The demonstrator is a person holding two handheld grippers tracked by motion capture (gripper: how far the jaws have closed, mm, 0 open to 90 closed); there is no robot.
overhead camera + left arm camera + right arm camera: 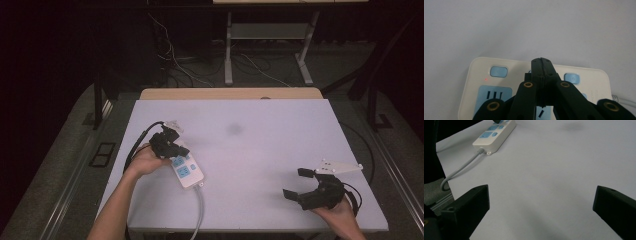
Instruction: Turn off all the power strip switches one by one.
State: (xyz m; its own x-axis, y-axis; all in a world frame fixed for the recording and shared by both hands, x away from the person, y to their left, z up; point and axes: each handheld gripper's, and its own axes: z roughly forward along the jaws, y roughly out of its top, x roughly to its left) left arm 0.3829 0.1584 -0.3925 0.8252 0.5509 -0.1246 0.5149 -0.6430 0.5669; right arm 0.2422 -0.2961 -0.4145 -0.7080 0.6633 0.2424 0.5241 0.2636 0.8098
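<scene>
Power strip [186,171] lies flat on the white table [260,150], toward the left side, cable [199,212] running off its near end and over the table's near edge. Strip is cream with pale blue sockets and blue switch buttons; in the left gripper view a small red indicator dot [485,79] glows beside the far-left button [498,71], and another blue button [572,78] sits toward the strip's other side. Left gripper [172,145] stands directly over the strip's far end, jaws pressed together with nothing between them, tips pointing down at the strip's top face between the two visible buttons. Contact with the strip cannot be told: the closed tips hide what lies under them. Judgement: step in hand is pressing a switch on the strip with the closed jaw tips used as a poker. Next move likely calls for a short, straight push down on the middle button, tips centred so they do not slide off onto a socket face, then a check for an indicator light. Right gripper [306,185] rests well apart from the strip, near the table's right near corner, jaws spread wide and holding nothing, aimed across the table toward the strip.
</scene>
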